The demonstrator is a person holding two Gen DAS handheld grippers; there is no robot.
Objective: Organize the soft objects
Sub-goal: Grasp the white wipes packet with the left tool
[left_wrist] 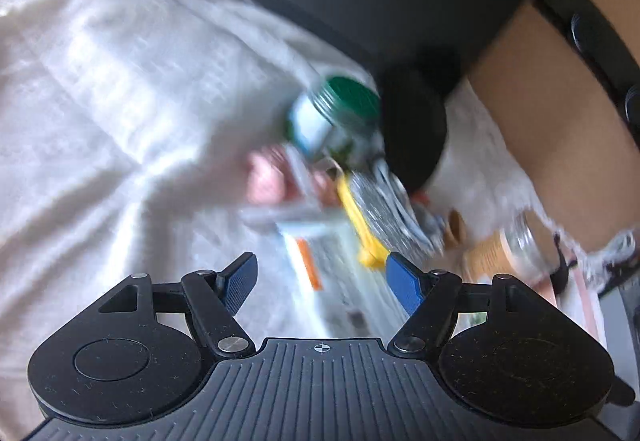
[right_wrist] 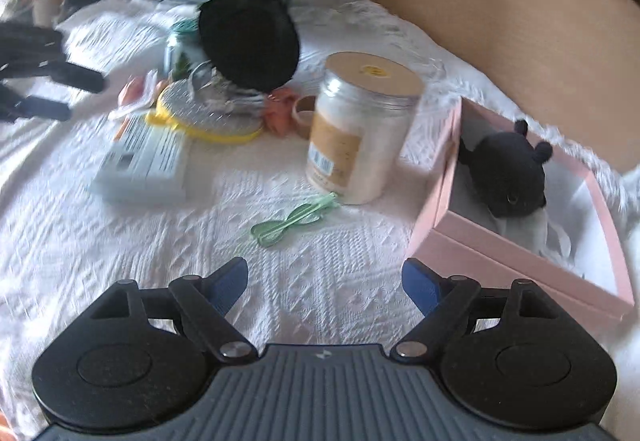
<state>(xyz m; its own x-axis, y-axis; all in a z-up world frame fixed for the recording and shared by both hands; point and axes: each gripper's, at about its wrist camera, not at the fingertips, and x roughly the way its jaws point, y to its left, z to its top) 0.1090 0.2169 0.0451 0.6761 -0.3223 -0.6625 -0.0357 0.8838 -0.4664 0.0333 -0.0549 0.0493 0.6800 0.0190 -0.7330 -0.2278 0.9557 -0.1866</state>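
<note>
inside pink box (right_wrist: 436,217), black plush toy (right_wrist: 508,177) sits upright, ears up.

Motion blur smears the green-lidded jar (left_wrist: 340,113) and the clutter beside it; the pink box (right_wrist: 520,241) hides the black plush's (right_wrist: 510,173) underside.

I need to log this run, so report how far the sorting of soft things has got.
Done: one dark plush toy lies in the pink box. In hand: nothing; the left gripper and right gripper both have open, empty jaws. Left: the black fuzzy thing sits on the clutter on the white cloth, outside the box.
</note>
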